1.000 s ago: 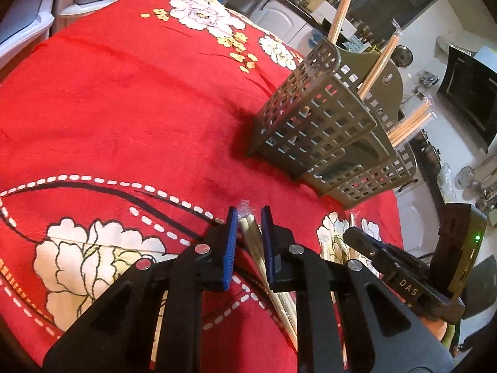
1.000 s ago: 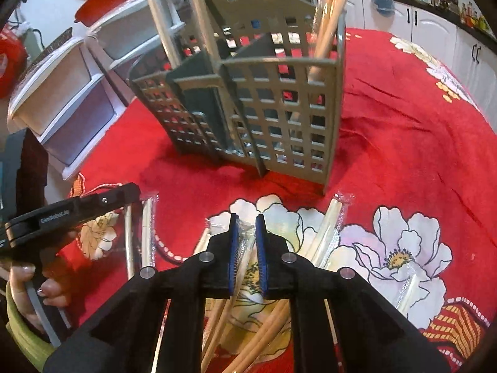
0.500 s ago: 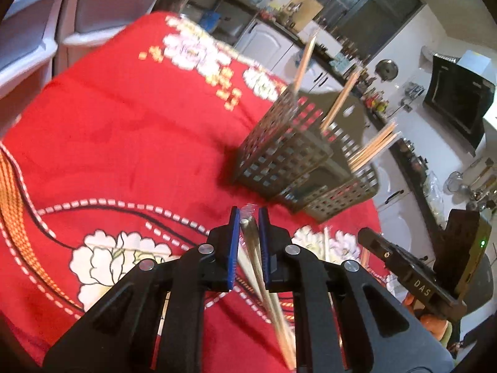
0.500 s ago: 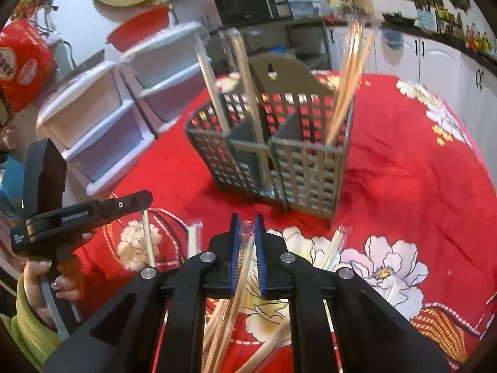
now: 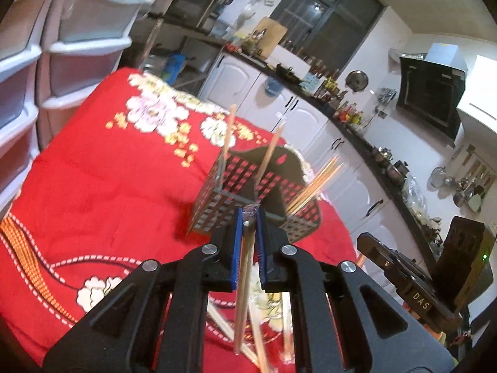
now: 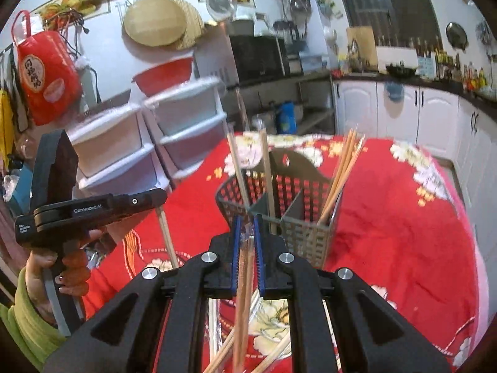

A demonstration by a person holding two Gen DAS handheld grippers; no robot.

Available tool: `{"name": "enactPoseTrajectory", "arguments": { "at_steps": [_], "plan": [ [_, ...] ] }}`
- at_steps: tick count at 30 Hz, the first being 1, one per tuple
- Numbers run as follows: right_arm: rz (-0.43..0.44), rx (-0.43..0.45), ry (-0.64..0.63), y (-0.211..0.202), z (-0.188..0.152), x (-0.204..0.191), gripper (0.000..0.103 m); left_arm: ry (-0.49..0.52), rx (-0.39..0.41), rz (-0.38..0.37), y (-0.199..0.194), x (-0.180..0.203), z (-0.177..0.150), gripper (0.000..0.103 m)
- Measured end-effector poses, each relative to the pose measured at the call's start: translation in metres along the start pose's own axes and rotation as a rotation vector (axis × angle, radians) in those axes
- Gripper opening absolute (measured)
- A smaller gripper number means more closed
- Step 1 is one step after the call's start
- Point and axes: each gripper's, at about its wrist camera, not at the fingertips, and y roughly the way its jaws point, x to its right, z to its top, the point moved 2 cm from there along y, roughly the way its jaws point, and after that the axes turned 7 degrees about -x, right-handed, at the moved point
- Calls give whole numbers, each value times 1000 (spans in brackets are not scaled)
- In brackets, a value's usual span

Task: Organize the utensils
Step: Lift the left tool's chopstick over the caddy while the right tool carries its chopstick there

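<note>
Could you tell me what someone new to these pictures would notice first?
Probably the bright red flowered tablecloth, with a grey lattice utensil basket standing on it, chopsticks poking up from its compartments. Close up, the left gripper and right gripper each pinch wrapped chopsticks above loose ones.

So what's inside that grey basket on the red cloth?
The grey basket has divided compartments. A bunch of bare chopsticks leans in the right one, and two wrapped pairs stand in others. The bottoms are hidden by the lattice walls and the right gripper.
</note>
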Motion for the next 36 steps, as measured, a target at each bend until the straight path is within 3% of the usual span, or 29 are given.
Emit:
{"name": "enactPoseTrajectory", "arguments": {
  "at_steps": [19, 36],
  "plan": [
    [-29, 211, -3, -39, 73, 18, 8, 154, 176, -29, -17, 85, 69, 4],
    [-122, 363, -12, -39, 130, 35, 8, 208, 292, 61, 2, 113, 115, 4]
  ]
}}
